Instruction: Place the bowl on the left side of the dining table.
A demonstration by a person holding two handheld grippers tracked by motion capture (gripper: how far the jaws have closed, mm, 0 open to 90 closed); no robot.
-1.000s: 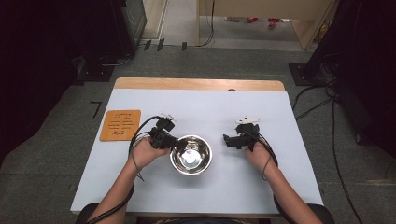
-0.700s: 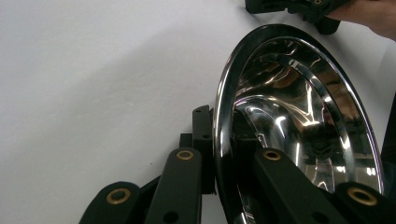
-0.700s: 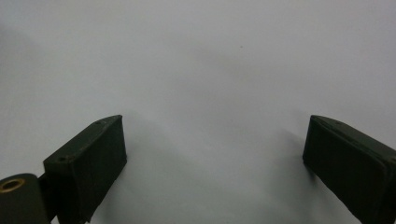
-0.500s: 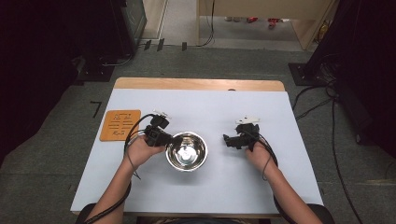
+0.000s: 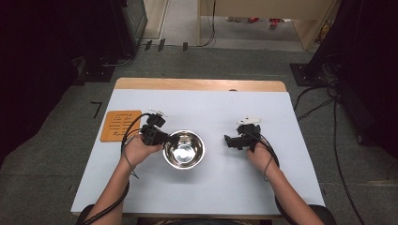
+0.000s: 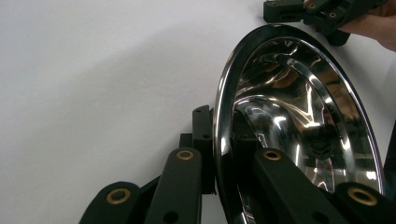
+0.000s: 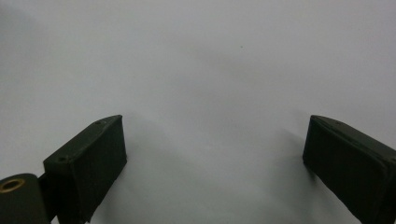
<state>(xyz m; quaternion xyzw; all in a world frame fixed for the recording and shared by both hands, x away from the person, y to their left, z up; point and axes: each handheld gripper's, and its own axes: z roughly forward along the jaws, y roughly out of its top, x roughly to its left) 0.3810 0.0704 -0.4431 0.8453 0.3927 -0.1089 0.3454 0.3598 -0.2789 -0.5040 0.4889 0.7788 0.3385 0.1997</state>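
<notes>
Steel bowl (image 5: 184, 149) empty; left hand-held gripper (image 5: 165, 138) pinches its rim.

In the left gripper view the steel bowl (image 6: 299, 121) runs off the bottom and right edges, and its rim hides the tips of the left gripper (image 6: 219, 154), so the contact itself cannot be seen. The other gripper (image 6: 322, 14) is cut by the top edge there. In the right gripper view both fingers (image 7: 88, 163) are clipped by the bottom and side edges. From the high view the print on the orange mat (image 5: 120, 125) is too small to read, and the person's forearms leave the frame below the worktop (image 5: 202, 101).
</notes>
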